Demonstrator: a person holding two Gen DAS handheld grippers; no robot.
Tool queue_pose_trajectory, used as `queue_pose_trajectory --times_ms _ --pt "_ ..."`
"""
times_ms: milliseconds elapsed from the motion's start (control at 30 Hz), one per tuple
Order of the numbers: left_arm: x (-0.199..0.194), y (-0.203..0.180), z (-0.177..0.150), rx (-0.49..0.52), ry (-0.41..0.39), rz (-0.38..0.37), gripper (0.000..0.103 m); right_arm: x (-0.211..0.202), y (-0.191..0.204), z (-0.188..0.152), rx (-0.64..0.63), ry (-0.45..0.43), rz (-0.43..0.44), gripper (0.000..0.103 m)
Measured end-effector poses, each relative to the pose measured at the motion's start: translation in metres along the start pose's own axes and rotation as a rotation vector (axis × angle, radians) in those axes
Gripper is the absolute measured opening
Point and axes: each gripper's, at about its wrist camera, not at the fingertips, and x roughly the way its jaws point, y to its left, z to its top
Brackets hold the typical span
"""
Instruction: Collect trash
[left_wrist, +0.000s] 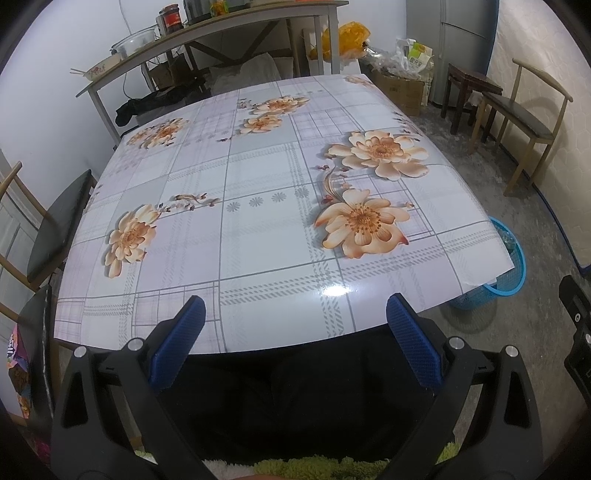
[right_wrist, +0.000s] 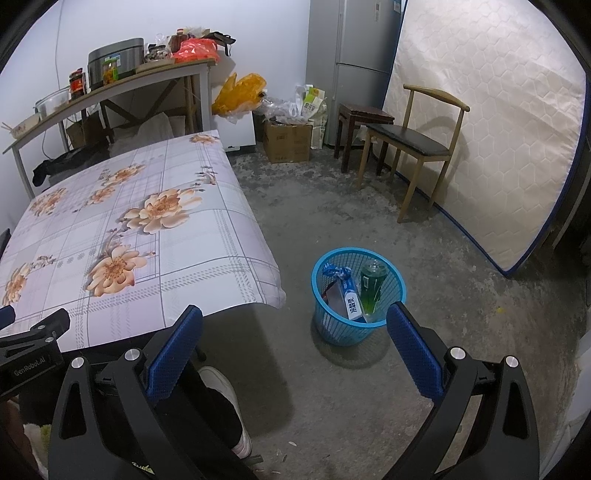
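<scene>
From my left camera, my left gripper (left_wrist: 295, 336) hangs over the near edge of the table (left_wrist: 258, 229), its 2 blue pads (left_wrist: 184, 332) spread wide with nothing between them. The floral cloth on the table shows no loose items that I can see. Left of the table sits a dark-seated chair (left_wrist: 55, 221); behind the table stands a long shelf (left_wrist: 207, 29) with jars and bowls.

Right of the table, on the concrete floor, stands the blue mesh basket (right_wrist: 325, 321), close by the table's near right corner. In it I see the trash: a blue-and-white wrapper (right_wrist: 351, 299) leaning left and a green bottle (right_wrist: 373, 288) upright beside it, the 2 touching or nearly so.

My right gripper (right_wrist: 295, 336) hovers above the floor on the near side of the basket, fingers fully apart and empty. Further right of the table, a wooden chair (right_wrist: 417, 144) stands against a leaning mattress (right_wrist: 498, 129).
</scene>
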Motion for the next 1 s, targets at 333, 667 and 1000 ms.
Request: queue_pose_trajectory --times_ms 333,667,1000 --pt "0.0001 0.0001 0.0004 0.000 0.001 0.000 0.094 0.0010 -0.0019 -0.0006 -0.001 -0.001 0.001 0.097" --pt "-0.0012 -0.0002 -0.0007 -0.001 -0.001 0.000 0.094 0.0011 -0.0018 -0.0017 0.001 0.002 0.005 0.097" --pt "0.0017 0.0008 -0.0007 0.001 0.009 -0.006 0.094 0.0011 -0.0024 -0.0020 0.002 0.008 0.010 0.097"
